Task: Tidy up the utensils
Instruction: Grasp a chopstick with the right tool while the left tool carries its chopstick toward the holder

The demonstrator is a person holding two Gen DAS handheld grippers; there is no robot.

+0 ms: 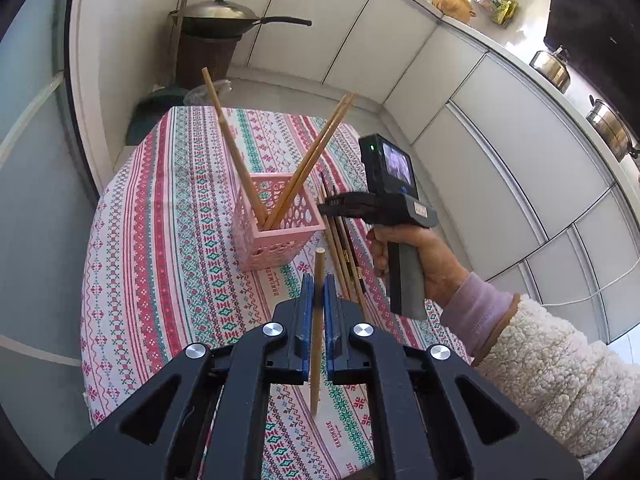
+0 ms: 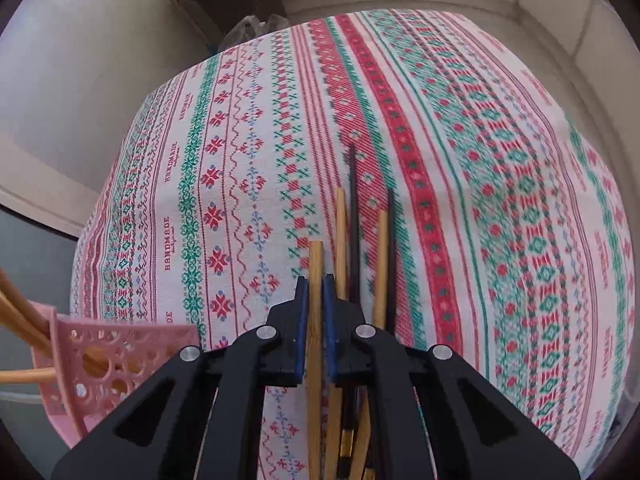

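Note:
My left gripper is shut on a bamboo chopstick that stands nearly upright between its blue pads, above the cloth just in front of the pink holder basket. Three bamboo chopsticks lean inside that basket. To its right, my right gripper points down at a row of loose chopsticks lying on the cloth. In the right wrist view, the right gripper is shut on one bamboo chopstick at the left of that row. Two bamboo chopsticks and dark chopsticks lie beside it. The pink basket is at the lower left.
A patterned tablecloth covers the small table, whose left edge drops to the floor. A person's hand in a fleece sleeve holds the right gripper. A lidded wok rests on a brown bin behind the table. Steel pots stand on the counter at the right.

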